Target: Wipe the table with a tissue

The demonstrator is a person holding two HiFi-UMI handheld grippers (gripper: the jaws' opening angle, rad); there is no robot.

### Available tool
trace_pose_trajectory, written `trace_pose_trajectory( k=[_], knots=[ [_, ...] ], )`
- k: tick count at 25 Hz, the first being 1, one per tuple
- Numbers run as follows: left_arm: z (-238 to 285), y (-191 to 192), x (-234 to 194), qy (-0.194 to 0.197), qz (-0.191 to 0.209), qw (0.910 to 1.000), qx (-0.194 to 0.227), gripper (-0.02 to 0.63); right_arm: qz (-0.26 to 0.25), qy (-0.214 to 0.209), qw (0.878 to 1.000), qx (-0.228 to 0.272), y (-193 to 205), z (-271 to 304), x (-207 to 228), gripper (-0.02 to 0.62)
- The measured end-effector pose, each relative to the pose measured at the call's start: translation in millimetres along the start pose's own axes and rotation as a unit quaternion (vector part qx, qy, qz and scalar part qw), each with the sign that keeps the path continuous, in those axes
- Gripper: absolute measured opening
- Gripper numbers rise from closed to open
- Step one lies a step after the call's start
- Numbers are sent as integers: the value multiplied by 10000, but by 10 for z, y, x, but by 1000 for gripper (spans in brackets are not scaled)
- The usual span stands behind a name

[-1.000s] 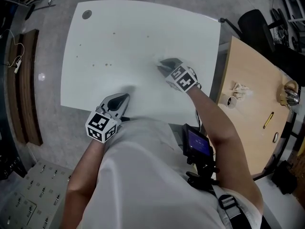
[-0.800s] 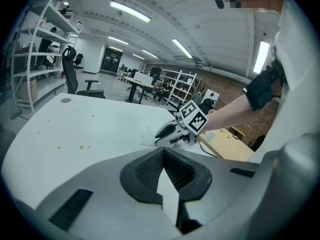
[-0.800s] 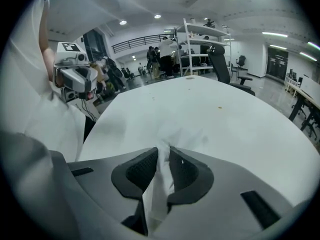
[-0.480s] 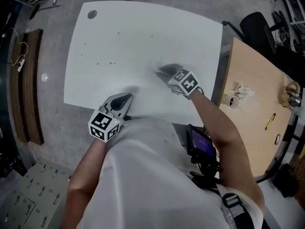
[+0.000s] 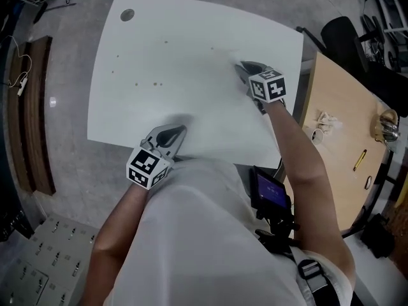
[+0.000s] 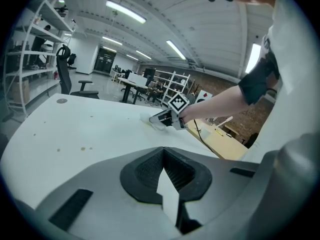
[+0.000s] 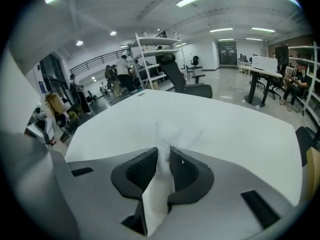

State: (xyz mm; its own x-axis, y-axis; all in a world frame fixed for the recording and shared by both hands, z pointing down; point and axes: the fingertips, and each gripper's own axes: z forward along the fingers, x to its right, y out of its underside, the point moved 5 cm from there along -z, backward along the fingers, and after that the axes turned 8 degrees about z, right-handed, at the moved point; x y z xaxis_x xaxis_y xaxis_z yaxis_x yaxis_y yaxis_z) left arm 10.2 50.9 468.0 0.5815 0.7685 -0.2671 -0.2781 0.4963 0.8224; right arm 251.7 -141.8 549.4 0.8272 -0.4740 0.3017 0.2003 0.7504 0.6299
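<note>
The white table (image 5: 159, 107) fills the head view. My right gripper (image 5: 242, 67) is near the table's far right edge, shut on a white tissue (image 7: 159, 186). The tissue bunches out past the tips and lies on the tabletop (image 7: 200, 129). The left gripper view shows that gripper (image 6: 161, 119) low on the table with the tissue (image 6: 153, 120) under it. My left gripper (image 5: 180, 131) rests at the near edge with its tips together (image 6: 162, 151) and nothing showing beyond them. A few small brown spots (image 5: 156, 83) dot the left half of the table.
A round cable hole (image 5: 127, 14) sits in the table's far left corner. A wooden table (image 5: 341, 164) stands to the right with a crumpled tissue (image 5: 326, 121), a yellow pen (image 5: 360, 160) and a metal object (image 5: 387, 126). A black chair (image 5: 344, 37) is behind it.
My right gripper has slid with the tissue away from me and to the right, toward the table's far right edge, and rolled a little. The left gripper has stayed put.
</note>
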Motion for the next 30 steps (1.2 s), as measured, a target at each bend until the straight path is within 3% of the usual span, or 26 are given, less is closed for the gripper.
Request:
trace_pose_trajectory(
  k=[3,10,15,19,23,30],
  knots=[
    [-100,-11,-87,-69,-188,9997,131,8,-133,258,9995,-110,-93,158,50,77],
    [-377,111,-324,-326,-432,9984,162,8,141,1041,9945,49,-549,480,246,77],
    [-495,214,-448,-475,-593,9970,147,7,-153,1375,9903,-94,-617,613,201,77],
    [-508,174,-482,-440,-521,9976,144,8,-426,1219,9915,-150,-583,684,60,77],
    [-497,101,-484,-394,-446,9981,179,8,-954,803,9915,-363,-569,820,-257,77],
    [-513,118,-457,-396,-433,9981,162,8,-1221,-327,9900,-626,-360,851,-761,77]
  ],
)
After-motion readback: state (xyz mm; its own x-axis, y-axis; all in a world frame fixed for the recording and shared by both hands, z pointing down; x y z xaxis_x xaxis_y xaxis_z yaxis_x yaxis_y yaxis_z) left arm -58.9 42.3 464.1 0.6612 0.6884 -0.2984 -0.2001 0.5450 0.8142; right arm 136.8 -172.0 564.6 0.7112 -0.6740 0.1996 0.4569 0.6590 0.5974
